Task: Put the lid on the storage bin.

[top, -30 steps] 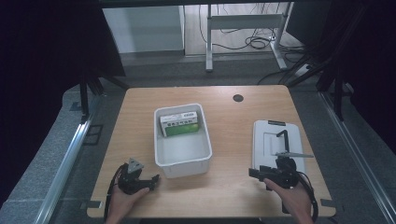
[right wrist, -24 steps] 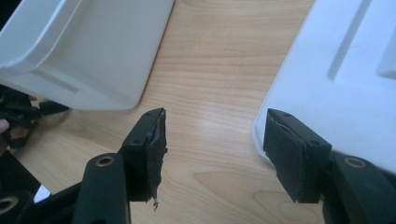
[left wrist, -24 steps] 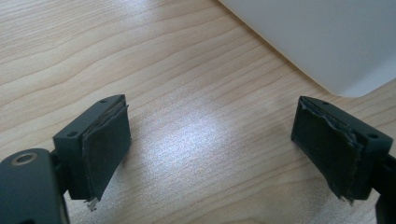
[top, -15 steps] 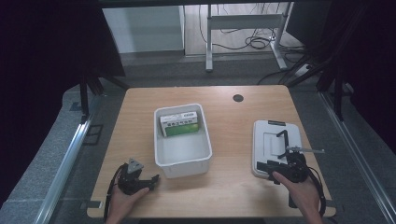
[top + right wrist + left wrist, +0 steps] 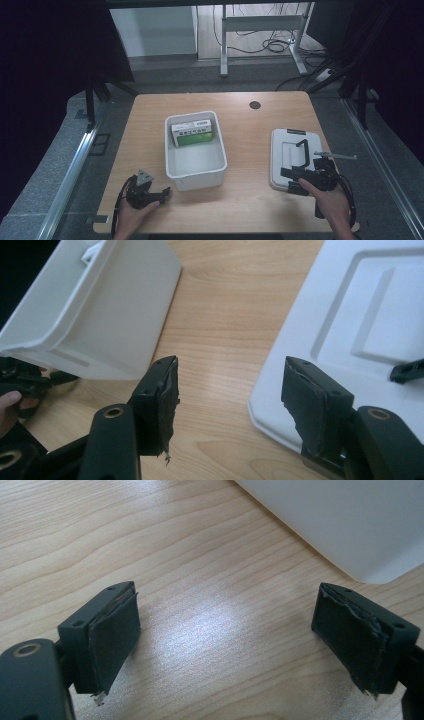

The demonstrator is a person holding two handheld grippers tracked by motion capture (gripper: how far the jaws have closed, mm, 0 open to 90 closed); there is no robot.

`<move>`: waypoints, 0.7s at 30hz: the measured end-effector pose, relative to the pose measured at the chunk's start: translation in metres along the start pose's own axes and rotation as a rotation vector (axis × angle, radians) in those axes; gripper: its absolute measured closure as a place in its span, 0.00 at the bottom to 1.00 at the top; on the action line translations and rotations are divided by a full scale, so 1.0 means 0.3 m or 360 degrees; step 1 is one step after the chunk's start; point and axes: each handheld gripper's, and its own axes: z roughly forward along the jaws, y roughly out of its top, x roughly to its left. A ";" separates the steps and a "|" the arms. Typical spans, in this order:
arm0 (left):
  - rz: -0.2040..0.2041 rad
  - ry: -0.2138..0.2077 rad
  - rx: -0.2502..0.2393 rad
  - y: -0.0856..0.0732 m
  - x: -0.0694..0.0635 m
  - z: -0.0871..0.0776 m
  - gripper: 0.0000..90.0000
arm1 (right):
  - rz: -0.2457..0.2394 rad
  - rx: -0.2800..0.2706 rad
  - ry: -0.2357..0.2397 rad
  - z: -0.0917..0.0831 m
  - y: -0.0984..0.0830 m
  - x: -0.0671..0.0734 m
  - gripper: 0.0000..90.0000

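The light wooden table (image 5: 240,125) carries everything within easy reach of both hands. At its middle stands the open white plastic bin (image 5: 195,170), and a green-and-white carton (image 5: 194,134) leans on edge against the bin's far wall, so the box looks packed and ready to be closed. To the bin's right, well apart from it, the flat white plastic lid with a black handle (image 5: 281,150) lies face up on the table, probably set aside there for loading.

The right gripper (image 5: 227,405) is at the lid's near left corner, its jaws spread wide and holding nothing; one jaw stands over the lid's edge, the other over bare wood, seemingly lined up to pinch that rim. The left gripper (image 5: 225,625) rests near the bin's front left corner, jaws also wide apart and empty, likely waiting to steady the bin.
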 end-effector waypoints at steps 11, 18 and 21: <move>-0.0003 0.0002 -0.0001 -0.001 -0.001 -0.001 0.13 | 0.0014 0.0013 -0.0033 -0.016 0.071 -0.006 0.46; -0.0003 0.0002 -0.0001 -0.001 -0.001 -0.001 0.13 | 0.0048 0.0001 -0.0086 -0.029 0.118 -0.024 0.46; -0.0003 0.0002 -0.0001 -0.001 -0.001 -0.001 0.13 | 0.0052 0.0014 -0.0103 -0.031 0.129 -0.030 0.46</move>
